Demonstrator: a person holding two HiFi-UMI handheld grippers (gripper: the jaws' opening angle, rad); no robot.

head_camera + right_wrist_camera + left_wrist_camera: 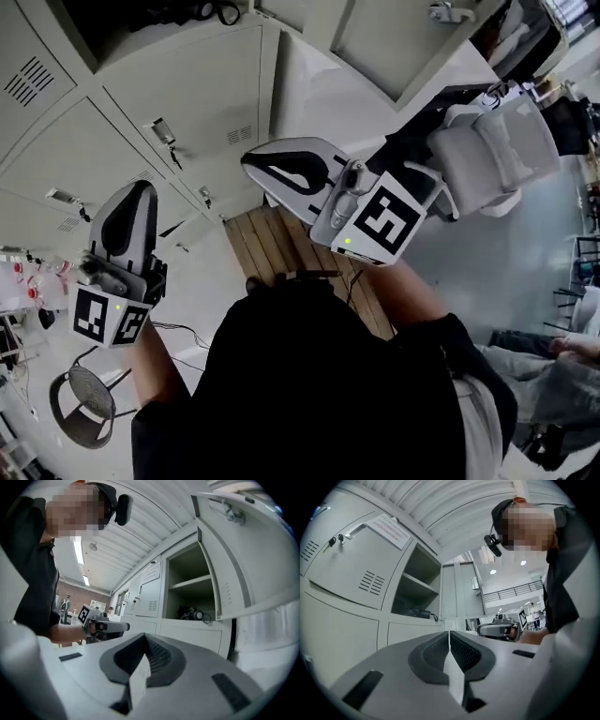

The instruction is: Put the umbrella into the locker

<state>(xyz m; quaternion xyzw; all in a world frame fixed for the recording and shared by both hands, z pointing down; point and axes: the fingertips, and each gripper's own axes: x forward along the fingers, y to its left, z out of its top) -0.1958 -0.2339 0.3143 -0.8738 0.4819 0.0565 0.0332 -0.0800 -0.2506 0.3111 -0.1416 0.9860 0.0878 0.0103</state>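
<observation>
Starting at your left, the left gripper (450,637) has its jaws pressed together with nothing between them. Beyond it, the umbrella (417,613), a dark folded bundle with a wrist loop, lies on the floor of the open locker (423,573), beneath its shelf, so the placing step looks done. Your right gripper (144,641) is likewise closed and empty, with the open door (234,555) off to its right. What remains, I judge, is swinging that door closed: push on its outer face, no grip needed.
</observation>
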